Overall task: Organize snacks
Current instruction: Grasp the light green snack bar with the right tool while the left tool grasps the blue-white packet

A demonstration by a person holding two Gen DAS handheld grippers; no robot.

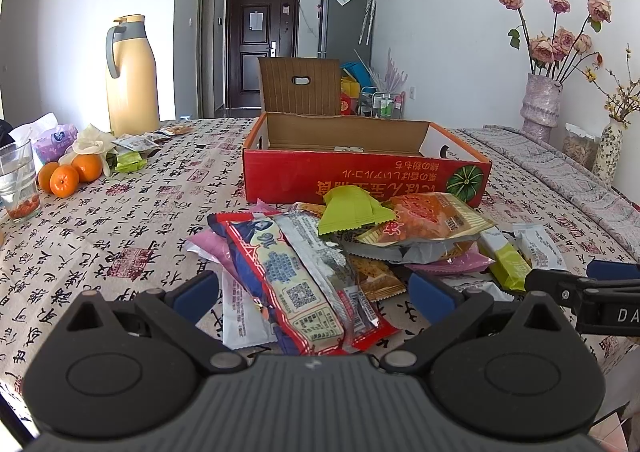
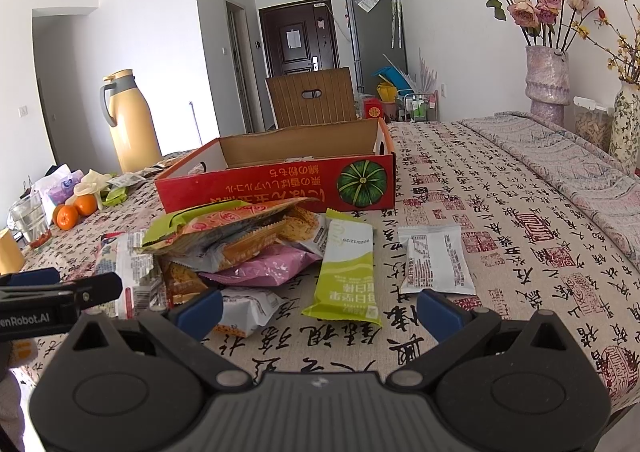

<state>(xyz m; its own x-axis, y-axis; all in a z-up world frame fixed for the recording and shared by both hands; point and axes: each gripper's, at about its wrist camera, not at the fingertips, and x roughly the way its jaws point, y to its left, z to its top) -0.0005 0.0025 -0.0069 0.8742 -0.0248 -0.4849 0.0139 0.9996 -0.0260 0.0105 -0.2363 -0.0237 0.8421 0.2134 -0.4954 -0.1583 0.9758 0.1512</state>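
A pile of snack packets (image 1: 340, 240) lies on the tablecloth in front of an open red cardboard box (image 1: 360, 176), which looks empty. My left gripper (image 1: 314, 298) is open, its blue pads on either side of a long red-edged packet (image 1: 296, 284). In the right wrist view the pile (image 2: 232, 244) is at left, with a green bar packet (image 2: 346, 272) and a white packet (image 2: 434, 258) lying apart. My right gripper (image 2: 320, 310) is open and empty, just short of the green packet, with the box (image 2: 280, 184) behind.
A yellow thermos (image 1: 130, 76), oranges (image 1: 70, 174), a glass (image 1: 18, 180) and tissue pack stand at the left. Vases with flowers (image 1: 540, 108) and a folded cloth (image 1: 560, 168) line the right edge. The right gripper's arm (image 1: 588, 294) shows at my right.
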